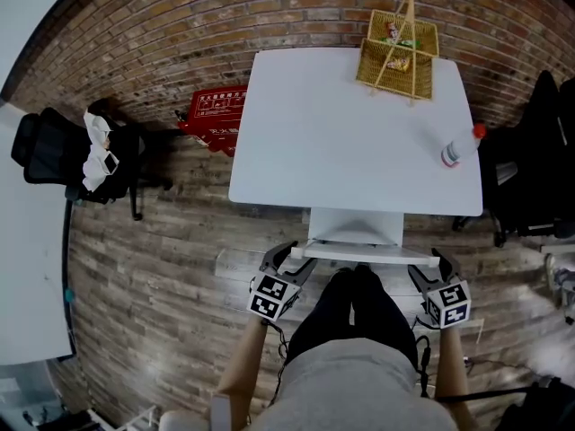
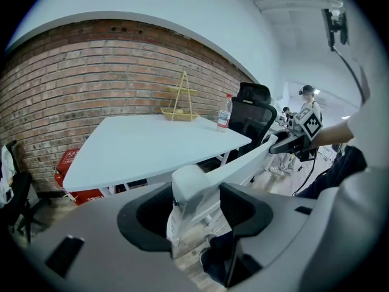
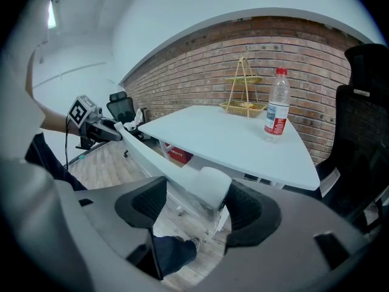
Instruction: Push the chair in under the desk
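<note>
**A:** How much of the chair [image 1: 358, 255] shows in the head view?

**B:** Only its white back rail and a strip of white before it. The rest lies under the tabletop [image 1: 341, 142], and its legs are hidden.

**A:** What's in the basket [image 1: 398, 54]?

**B:** Too small to name, and so is the print on the red box [image 1: 216, 113] and the bottle [image 1: 458, 149].

**A:** And the black chair [image 1: 544, 124] on the right?

**B:** Cut off at the edge.
</note>
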The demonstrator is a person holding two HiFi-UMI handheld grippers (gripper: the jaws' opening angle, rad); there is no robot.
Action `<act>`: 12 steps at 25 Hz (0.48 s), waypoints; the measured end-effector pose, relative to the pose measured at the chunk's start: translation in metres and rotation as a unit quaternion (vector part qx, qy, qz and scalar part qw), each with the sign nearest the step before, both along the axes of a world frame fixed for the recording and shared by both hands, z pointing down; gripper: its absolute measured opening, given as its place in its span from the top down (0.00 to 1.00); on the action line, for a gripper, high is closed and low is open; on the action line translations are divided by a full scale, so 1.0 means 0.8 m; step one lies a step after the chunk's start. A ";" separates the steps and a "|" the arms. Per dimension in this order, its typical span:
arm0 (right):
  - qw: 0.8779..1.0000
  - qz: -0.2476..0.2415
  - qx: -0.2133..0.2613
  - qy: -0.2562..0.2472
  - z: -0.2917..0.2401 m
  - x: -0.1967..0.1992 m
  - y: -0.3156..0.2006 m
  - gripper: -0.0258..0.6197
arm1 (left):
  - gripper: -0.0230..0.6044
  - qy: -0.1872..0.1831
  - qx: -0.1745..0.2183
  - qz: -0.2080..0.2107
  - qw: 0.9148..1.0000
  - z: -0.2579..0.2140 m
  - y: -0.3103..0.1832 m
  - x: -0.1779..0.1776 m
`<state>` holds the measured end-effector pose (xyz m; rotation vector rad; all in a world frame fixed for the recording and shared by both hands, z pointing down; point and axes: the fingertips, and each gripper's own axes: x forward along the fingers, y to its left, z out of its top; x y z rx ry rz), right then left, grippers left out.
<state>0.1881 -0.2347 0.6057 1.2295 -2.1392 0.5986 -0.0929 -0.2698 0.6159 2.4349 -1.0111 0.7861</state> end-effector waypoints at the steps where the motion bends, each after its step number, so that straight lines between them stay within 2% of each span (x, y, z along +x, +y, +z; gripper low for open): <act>1: 1.000 -0.001 0.000 0.000 0.000 0.000 -0.002 0.48 | 0.57 0.000 0.000 0.001 1.000 0.000 -0.002 0.000; 12: 1.000 0.007 0.005 0.004 0.001 0.008 -0.029 0.48 | 0.57 -0.002 -0.001 0.001 1.000 0.000 -0.027 0.005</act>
